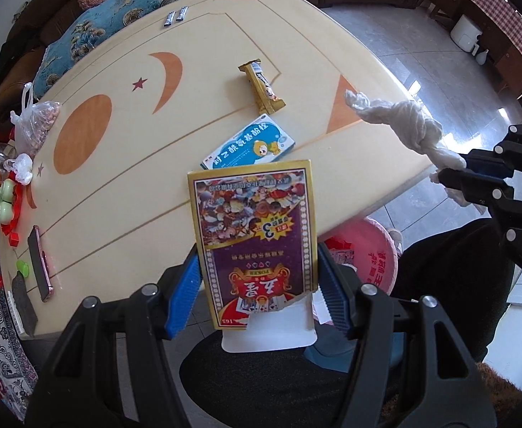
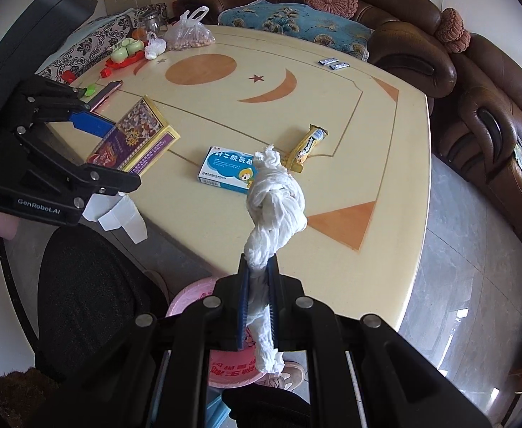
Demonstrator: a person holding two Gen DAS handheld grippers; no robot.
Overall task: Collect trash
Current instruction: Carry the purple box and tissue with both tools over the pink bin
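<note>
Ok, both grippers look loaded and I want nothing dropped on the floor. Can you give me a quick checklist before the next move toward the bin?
1. Left gripper shut on the playing card box: ok, blue pads press both sides.
2. Card box's opened white flap hanging below the grip: not ok, it could snag.
3. Right gripper shut on the twisted white tissue: ok, pinched at its lower part.
4. Pink bin below the table edge, within view: ok, though partly hidden by the grippers.
5. Bin opening clear: cannot tell.
6. Trash left on the table: not ok, the blue medicine box and gold snack wrapper remain.
</note>
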